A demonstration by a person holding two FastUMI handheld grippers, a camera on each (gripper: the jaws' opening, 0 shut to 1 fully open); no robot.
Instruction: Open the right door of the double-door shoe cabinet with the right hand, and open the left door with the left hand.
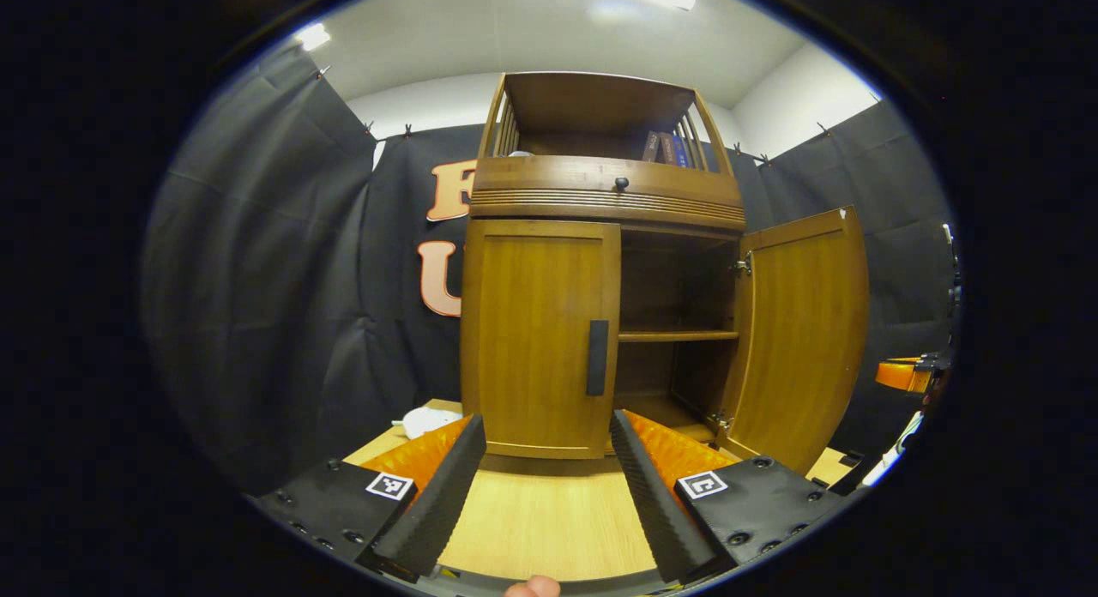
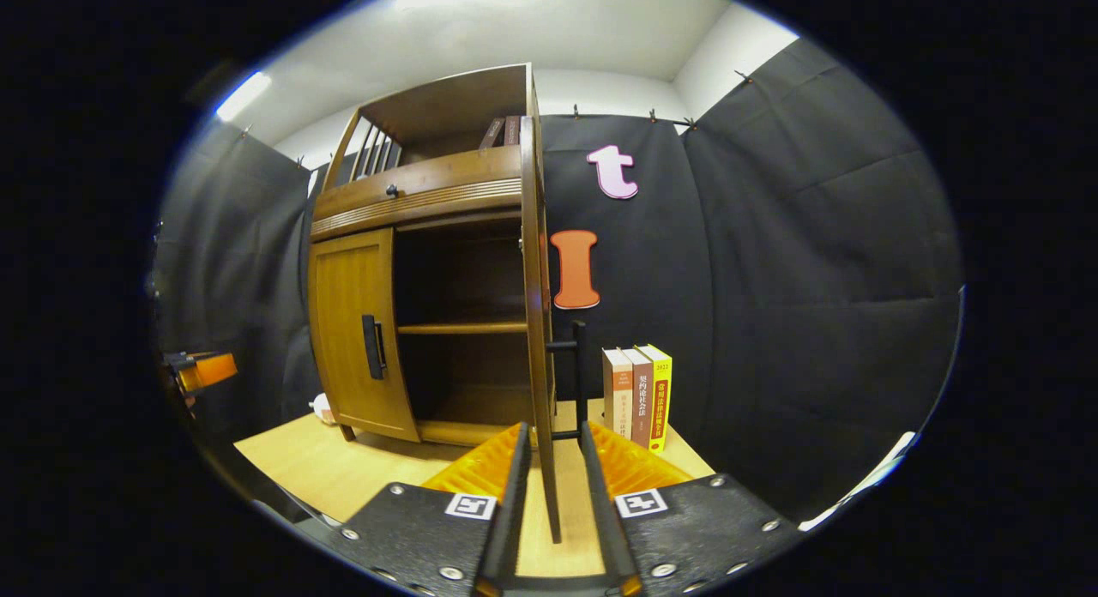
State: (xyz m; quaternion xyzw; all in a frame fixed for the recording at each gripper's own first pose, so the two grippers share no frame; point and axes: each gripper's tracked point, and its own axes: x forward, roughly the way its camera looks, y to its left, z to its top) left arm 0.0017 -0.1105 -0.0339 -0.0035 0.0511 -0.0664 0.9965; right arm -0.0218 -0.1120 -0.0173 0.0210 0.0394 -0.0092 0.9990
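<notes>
While the left door (image 1: 539, 335) sits closed, right gripper (image 2: 553, 485) jaws narrowly straddle the edge-on right door (image 2: 539, 322).

Right door (image 1: 802, 340) swung open, left door (image 1: 536, 335) closed

Left gripper (image 1: 549, 468) gapes wide, hovering short of that door's handle (image 1: 597, 358).

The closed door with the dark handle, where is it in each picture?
Left gripper view: the closed left door fills the middle, straight ahead, its handle on its right edge.
Right gripper view: the same door sits left of centre, seen at an angle.
Shared landmark: the small round drawer knob above the doors.
</notes>
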